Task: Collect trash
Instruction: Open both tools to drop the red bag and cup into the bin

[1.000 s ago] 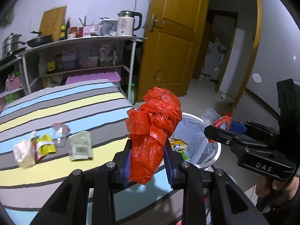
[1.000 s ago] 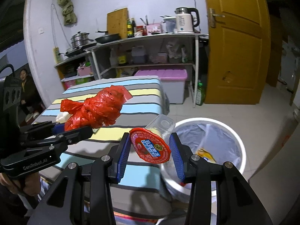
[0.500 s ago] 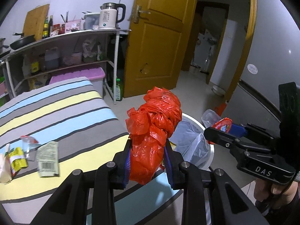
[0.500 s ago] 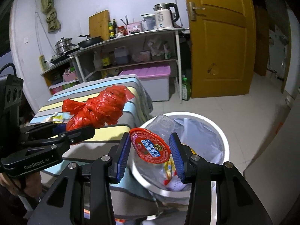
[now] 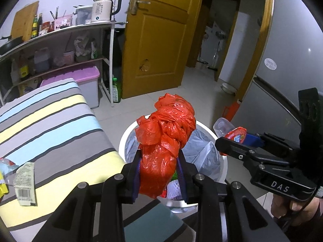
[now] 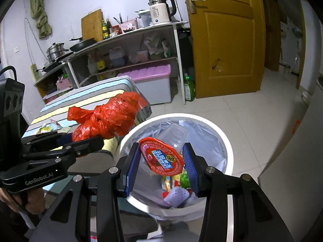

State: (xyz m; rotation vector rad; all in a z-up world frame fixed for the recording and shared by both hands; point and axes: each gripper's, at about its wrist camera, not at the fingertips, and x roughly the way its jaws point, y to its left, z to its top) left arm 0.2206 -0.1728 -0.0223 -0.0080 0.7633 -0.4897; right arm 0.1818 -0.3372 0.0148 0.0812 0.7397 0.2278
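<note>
Right wrist view: I had the clear cup (image 6: 167, 151), its red lid toward me, clamped in my right gripper (image 6: 161, 161) directly above the bin (image 6: 226, 141). Left gripper (image 5: 159, 169) pinched the knotted red bag (image 5: 163, 145) (upright) over the bin's near-left rim.

A low bed covered in a striped sheet of grey, pale blue and yellow bands (image 5: 50, 125) fills the left of the scene. Near its left edge lie a flat grey-white wrapper with a barcode (image 5: 25, 183), a yellow packet (image 5: 3, 185) just beside it, and a crumpled clear plastic piece (image 5: 6, 163). To the right, the pale tiled floor (image 5: 161, 102) carries a round white plastic bin lined with a clear bag (image 5: 210, 130), close against the bed's corner.

Against the far wall a white-framed shelf unit (image 5: 112, 64) stands on the floor, with a lilac-lidded storage box (image 5: 80, 76) under it and a green bottle (image 5: 116, 89) beside its leg.
</note>
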